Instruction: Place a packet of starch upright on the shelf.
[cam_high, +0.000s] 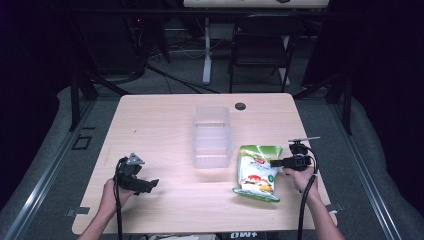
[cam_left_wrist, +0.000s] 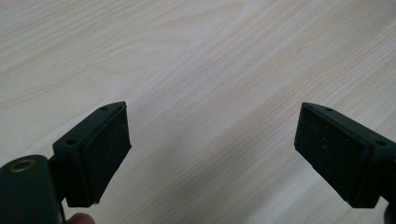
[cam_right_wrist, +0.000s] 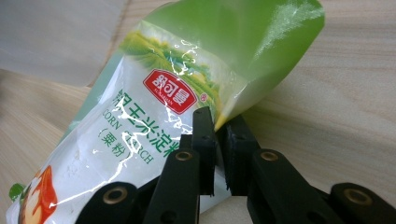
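A green and white corn starch bag (cam_high: 256, 171) lies on the wooden table (cam_high: 165, 120) at the right, with a red label on its front (cam_right_wrist: 173, 91). My right gripper (cam_high: 276, 162) is shut on the bag's right edge, its jaws pinching the foil (cam_right_wrist: 216, 140). A clear plastic container (cam_high: 212, 136) stands in the middle of the table, just left of the bag. My left gripper (cam_high: 148, 185) rests near the front left of the table, held by a hand, and is open with bare wood between its pads (cam_left_wrist: 212, 149).
A small black round cap (cam_high: 240, 106) sits in the table's far edge. Behind the table stand a dark chair (cam_high: 262, 45) and a white desk leg (cam_high: 206, 50). Bare tabletop stretches between the left gripper and the container.
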